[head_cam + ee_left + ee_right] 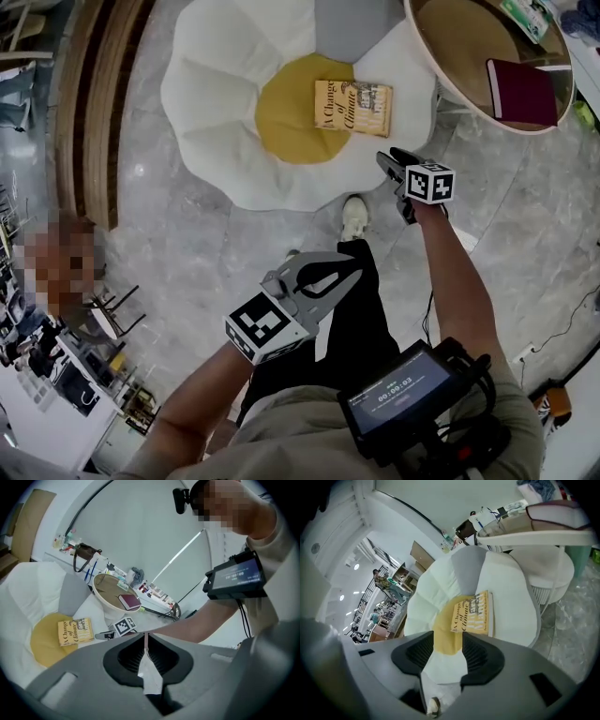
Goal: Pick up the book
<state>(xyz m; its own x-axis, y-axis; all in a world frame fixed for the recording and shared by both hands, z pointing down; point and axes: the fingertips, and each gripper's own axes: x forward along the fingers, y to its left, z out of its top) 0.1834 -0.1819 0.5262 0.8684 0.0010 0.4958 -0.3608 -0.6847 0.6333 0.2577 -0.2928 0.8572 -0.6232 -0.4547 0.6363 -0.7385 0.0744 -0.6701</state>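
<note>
The book [352, 106] is a yellow paperback lying flat on a flower-shaped cushion [216, 84], half on its yellow centre. My right gripper [390, 159] hangs over the cushion's near edge, just short of the book and to its right. Its jaws stand open with nothing between them. In the right gripper view the book [472, 614] shows just beyond the open right gripper [447, 640]. My left gripper [349, 264] is lower and nearer my body, over the floor, with its jaws shut and empty. The left gripper view shows the book [74, 631] far off to the left.
A round wooden table [441, 56] stands right of the cushion with a dark red book [521, 91] on it. My shoe [354, 216] rests at the cushion's near edge. A curved wooden bench [94, 94] runs along the left. Grey marble floor [187, 244] lies around.
</note>
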